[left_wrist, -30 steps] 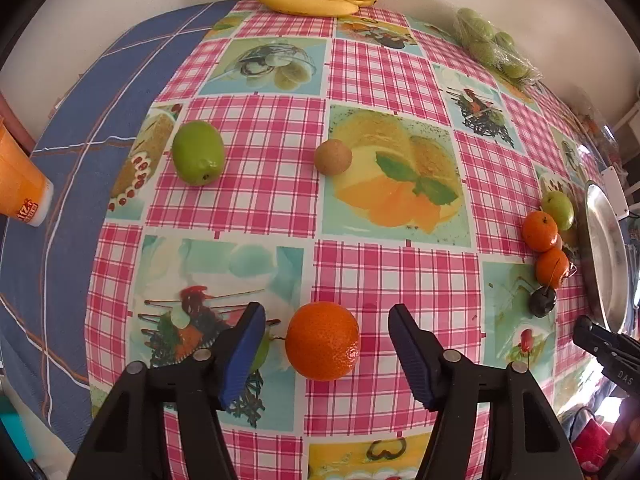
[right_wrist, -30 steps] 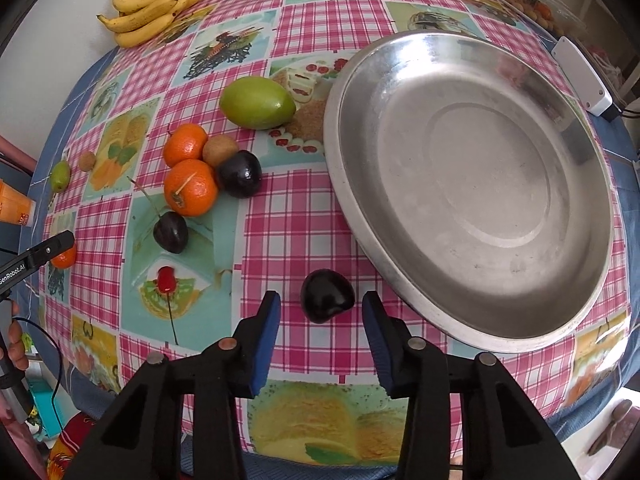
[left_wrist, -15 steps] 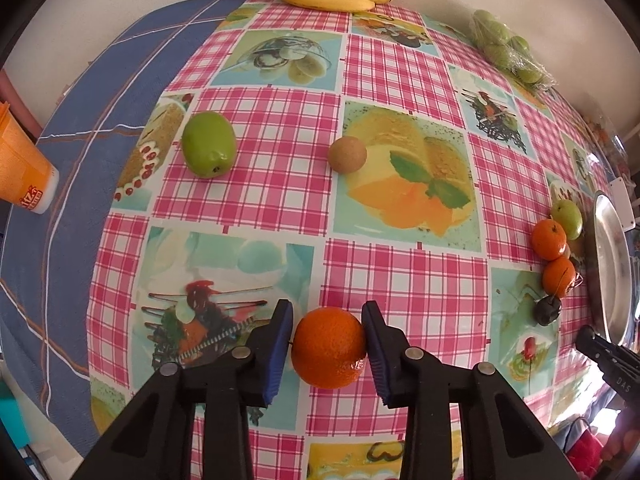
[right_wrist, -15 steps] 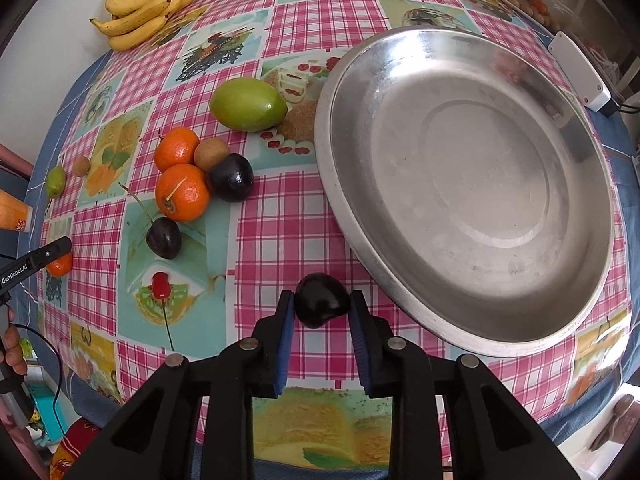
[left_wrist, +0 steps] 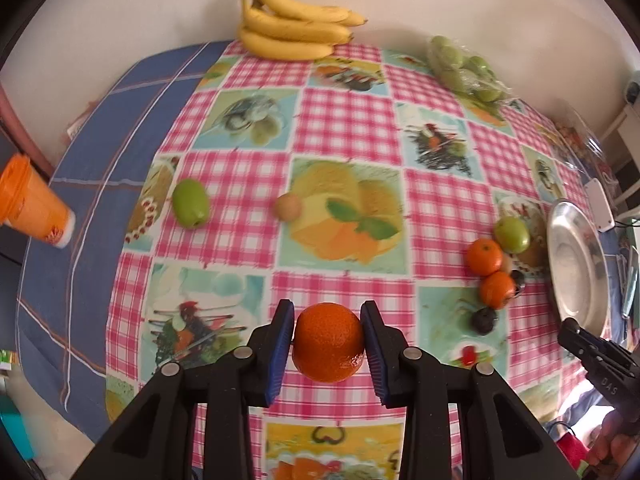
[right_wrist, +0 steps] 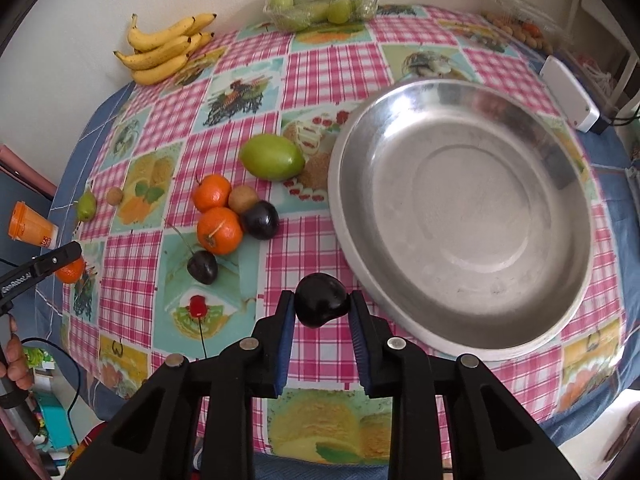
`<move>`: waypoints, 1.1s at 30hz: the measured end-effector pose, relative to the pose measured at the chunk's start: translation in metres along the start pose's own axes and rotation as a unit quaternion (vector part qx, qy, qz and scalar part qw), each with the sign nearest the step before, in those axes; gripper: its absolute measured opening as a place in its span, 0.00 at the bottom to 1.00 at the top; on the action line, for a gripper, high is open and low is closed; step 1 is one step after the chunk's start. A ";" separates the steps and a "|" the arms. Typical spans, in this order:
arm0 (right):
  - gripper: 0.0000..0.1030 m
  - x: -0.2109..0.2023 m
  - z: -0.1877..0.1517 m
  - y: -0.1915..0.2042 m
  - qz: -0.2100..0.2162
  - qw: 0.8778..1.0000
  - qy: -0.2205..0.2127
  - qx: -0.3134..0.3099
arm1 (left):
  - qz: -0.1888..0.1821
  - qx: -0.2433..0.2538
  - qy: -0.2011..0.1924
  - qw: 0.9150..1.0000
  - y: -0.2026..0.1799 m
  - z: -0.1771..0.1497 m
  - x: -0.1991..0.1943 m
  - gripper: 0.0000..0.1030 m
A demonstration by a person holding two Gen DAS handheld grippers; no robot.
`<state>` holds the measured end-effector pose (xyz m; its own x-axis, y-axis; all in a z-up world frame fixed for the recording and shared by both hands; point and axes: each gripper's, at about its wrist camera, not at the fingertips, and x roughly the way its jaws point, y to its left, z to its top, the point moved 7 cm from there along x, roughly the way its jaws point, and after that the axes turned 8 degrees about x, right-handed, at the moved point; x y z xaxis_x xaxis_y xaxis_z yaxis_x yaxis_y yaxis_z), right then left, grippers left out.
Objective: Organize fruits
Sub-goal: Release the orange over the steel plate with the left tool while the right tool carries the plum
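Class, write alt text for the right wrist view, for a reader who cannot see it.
The right gripper is shut on a dark plum, held beside the near-left rim of a large empty metal bowl. To the left, on a pink checked tablecloth, sit two oranges, a green mango and more dark fruit, with bananas at the far edge.

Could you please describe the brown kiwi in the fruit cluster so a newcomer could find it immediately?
Start at the big metal dish; left of it sits a fruit cluster. The kiwi is wedged between two oranges and a dark plum: the only dull, fuzzy brown fruit there.
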<state>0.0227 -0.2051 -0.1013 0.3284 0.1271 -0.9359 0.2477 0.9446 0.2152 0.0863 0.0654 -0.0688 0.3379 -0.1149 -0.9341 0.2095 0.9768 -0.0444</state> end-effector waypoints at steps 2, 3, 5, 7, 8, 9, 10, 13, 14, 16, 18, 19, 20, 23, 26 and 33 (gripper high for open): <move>0.27 -0.004 0.001 -0.003 0.004 1.000 -0.008 0.002 | -0.002 0.009 -0.005 1.000 -0.016 0.007 -0.006 0.36; 0.27 -0.005 0.003 -0.004 0.006 1.000 -0.009 0.005 | -0.004 0.012 -0.007 1.000 -0.025 0.011 -0.008 0.36; 0.27 -0.008 0.006 -0.009 0.003 1.000 -0.016 0.014 | -0.007 0.019 -0.013 1.000 -0.045 0.019 -0.011 0.36; 0.27 -0.013 0.011 -0.018 -0.005 0.999 -0.027 0.024 | -0.010 0.027 -0.018 0.999 -0.067 0.026 -0.011 0.36; 0.27 -0.015 0.013 -0.024 -0.007 0.999 -0.032 0.031 | -0.016 0.033 -0.020 0.999 -0.081 0.029 -0.011 0.36; 0.27 -0.017 0.015 -0.030 -0.007 0.999 -0.035 0.041 | -0.019 0.038 -0.020 0.999 -0.091 0.032 -0.009 0.36; 0.27 -0.018 0.017 -0.037 -0.007 0.998 -0.036 0.051 | -0.024 0.044 -0.020 0.999 -0.104 0.034 -0.007 0.36; 0.27 -0.018 0.021 -0.059 -0.022 0.996 -0.036 0.080 | -0.039 0.059 -0.020 0.997 -0.141 0.040 0.001 0.36; 0.27 -0.018 0.022 -0.068 -0.027 0.995 -0.035 0.092 | -0.044 0.063 -0.020 0.997 -0.152 0.042 0.004 0.36; 0.27 -0.018 0.024 -0.084 -0.029 0.992 -0.035 0.116 | -0.049 0.071 -0.020 0.996 -0.173 0.044 0.009 0.36; 0.27 -0.018 0.026 -0.100 -0.031 0.989 -0.033 0.139 | -0.050 0.075 -0.020 0.996 -0.192 0.045 0.016 0.36; 0.27 -0.017 0.027 -0.108 -0.034 0.988 -0.032 0.149 | -0.055 0.077 -0.018 0.995 -0.201 0.045 0.019 0.36; 0.27 -0.017 0.027 -0.115 -0.038 0.986 -0.031 0.157 | -0.061 0.079 -0.017 0.995 -0.211 0.046 0.023 0.36; 0.27 -0.016 0.028 -0.129 -0.041 0.983 -0.029 0.175 | -0.069 0.093 -0.018 0.993 -0.236 0.045 0.029 0.36; 0.27 -0.014 0.026 -0.139 -0.046 0.981 -0.026 0.186 | -0.080 0.101 -0.023 0.991 -0.256 0.047 0.035 0.36; 0.27 -0.006 0.022 -0.144 -0.044 0.980 -0.005 0.192 | -0.092 0.103 -0.026 0.990 -0.273 0.050 0.053 0.36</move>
<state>0.0052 -0.3488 -0.1208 0.2992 0.0447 -0.9531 0.6001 0.7678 0.2244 0.0931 -0.2161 -0.0887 0.3225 -0.3029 -0.8968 0.4527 0.8814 -0.1348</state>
